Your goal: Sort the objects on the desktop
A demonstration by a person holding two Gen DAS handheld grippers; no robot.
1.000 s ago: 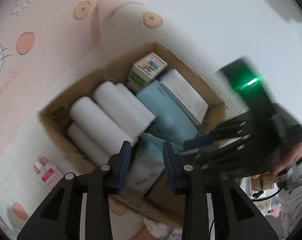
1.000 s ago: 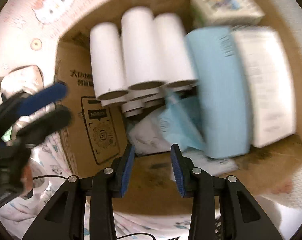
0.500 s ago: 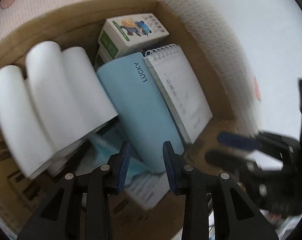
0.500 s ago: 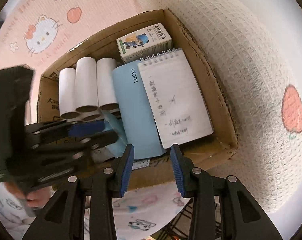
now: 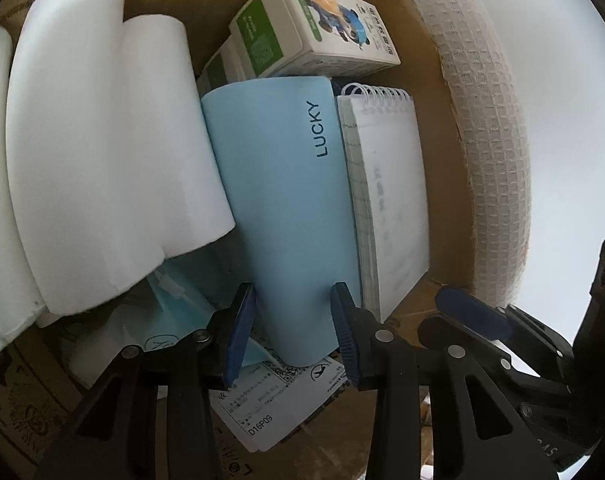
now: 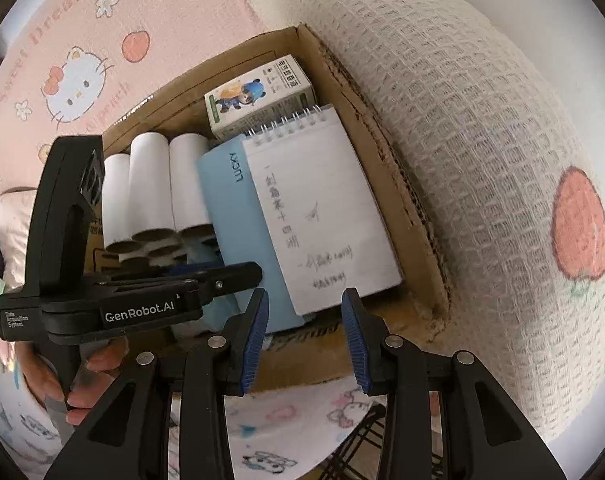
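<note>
A cardboard box holds white paper rolls, a light blue "LUCKY" book, a spiral notepad and a small printed carton. My left gripper is open inside the box, its jaws on either side of the blue book's near end, above a blue mask packet and a paper slip. My right gripper is open and empty, just outside the box's near edge, below the notepad. The left gripper also shows in the right wrist view, and the right one shows in the left wrist view.
The box sits on a pink Hello Kitty cloth and a white waffle-weave cloth with a strawberry print. A hand holds the left gripper's handle at the lower left.
My left gripper has gone deeper into the box and now straddles the blue book's end. My right gripper has pulled back out of the box to its near edge.
</note>
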